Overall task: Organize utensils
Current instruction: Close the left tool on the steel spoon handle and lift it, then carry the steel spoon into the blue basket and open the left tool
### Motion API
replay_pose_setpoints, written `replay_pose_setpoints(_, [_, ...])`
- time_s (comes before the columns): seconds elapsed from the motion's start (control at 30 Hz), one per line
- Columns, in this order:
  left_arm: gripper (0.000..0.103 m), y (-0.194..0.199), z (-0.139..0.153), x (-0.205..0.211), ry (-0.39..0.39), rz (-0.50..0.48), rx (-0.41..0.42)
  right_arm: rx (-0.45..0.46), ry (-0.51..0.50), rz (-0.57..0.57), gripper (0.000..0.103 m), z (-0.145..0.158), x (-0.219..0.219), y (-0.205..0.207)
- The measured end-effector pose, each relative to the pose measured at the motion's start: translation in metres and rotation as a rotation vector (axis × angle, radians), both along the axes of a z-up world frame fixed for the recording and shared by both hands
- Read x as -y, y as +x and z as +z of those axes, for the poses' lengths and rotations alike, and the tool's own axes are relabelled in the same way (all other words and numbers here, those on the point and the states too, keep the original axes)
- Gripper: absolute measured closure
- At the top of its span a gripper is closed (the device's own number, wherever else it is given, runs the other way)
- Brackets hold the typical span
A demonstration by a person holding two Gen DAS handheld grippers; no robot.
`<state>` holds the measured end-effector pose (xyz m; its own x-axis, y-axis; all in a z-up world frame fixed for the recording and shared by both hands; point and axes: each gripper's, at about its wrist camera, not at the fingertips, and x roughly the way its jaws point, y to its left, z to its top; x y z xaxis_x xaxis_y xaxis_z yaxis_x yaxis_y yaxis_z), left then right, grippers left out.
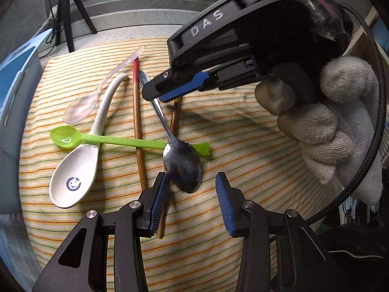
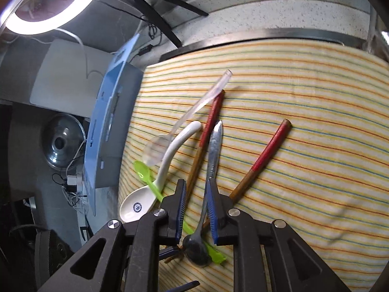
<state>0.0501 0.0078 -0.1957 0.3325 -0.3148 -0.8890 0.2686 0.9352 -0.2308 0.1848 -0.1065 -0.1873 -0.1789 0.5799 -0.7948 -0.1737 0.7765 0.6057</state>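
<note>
A: Metal spoon [image 1: 181,160] where? 
B: Mid striped cloth [image 1: 243,170], across the green spoon [image 1: 73,138]. Stiff, slick, light; take the thin handle. 
A: Tools? 
B: Right tool [image 2: 195,192] straddles the handle, not clamped; left tool [image 1: 192,194] open, by the bowl.

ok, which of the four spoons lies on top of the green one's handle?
The metal spoon: its bowl rests across the green spoon handle near the tail end. The white ceramic spoon lies beneath it; the clear spoon sits apart.

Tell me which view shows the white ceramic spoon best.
The left wrist view: the whole white ceramic spoon shows, bowl, blue emblem and curved handle. In the right wrist view it is smaller, its bowl partly hidden behind the right gripper.
</note>
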Motion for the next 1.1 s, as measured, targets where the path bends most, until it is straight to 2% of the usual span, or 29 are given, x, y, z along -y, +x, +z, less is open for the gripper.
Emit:
replay_pose_setpoints(0.13, [0.064,0.002,-0.005,0.002,0.038,0.017,0.015,-0.06,0.013,-0.018,0.086,-0.015,0.004,0.001])
replay_pose_setpoints(0.33, [0.064,-0.004,-0.011,0.017,0.107,-0.008,0.06,-0.067,0.029,-0.025,0.088,-0.017,0.007,0.0])
replay_pose_setpoints(0.4, [0.07,-0.007,-0.01,0.019,0.121,-0.01,0.073,-0.065,0.032,-0.026,0.088,-0.017,0.006,-0.001])
replay_pose_setpoints(0.5, [0.07,-0.007,-0.009,0.018,0.101,-0.01,0.072,-0.055,0.028,-0.029,0.09,-0.017,0.007,-0.002])
replay_pose_setpoints(0.57, [0.071,-0.007,-0.009,0.016,0.093,-0.01,0.074,-0.05,0.018,-0.036,0.096,-0.017,0.008,-0.002])
replay_pose_setpoints(0.73, [0.071,-0.008,-0.005,0.009,0.043,-0.004,0.063,-0.069,0.042,-0.071,0.097,-0.018,0.015,-0.005])
replay_pose_setpoints(0.9, [0.072,-0.006,-0.001,0.001,0.027,-0.006,0.069,-0.084,0.068,-0.102,0.097,-0.015,0.02,-0.007])
replay_pose_setpoints(1.1, [0.072,-0.008,0.014,-0.006,0.0,0.005,0.098,-0.07,0.097,-0.114,0.097,0.001,0.019,-0.007])
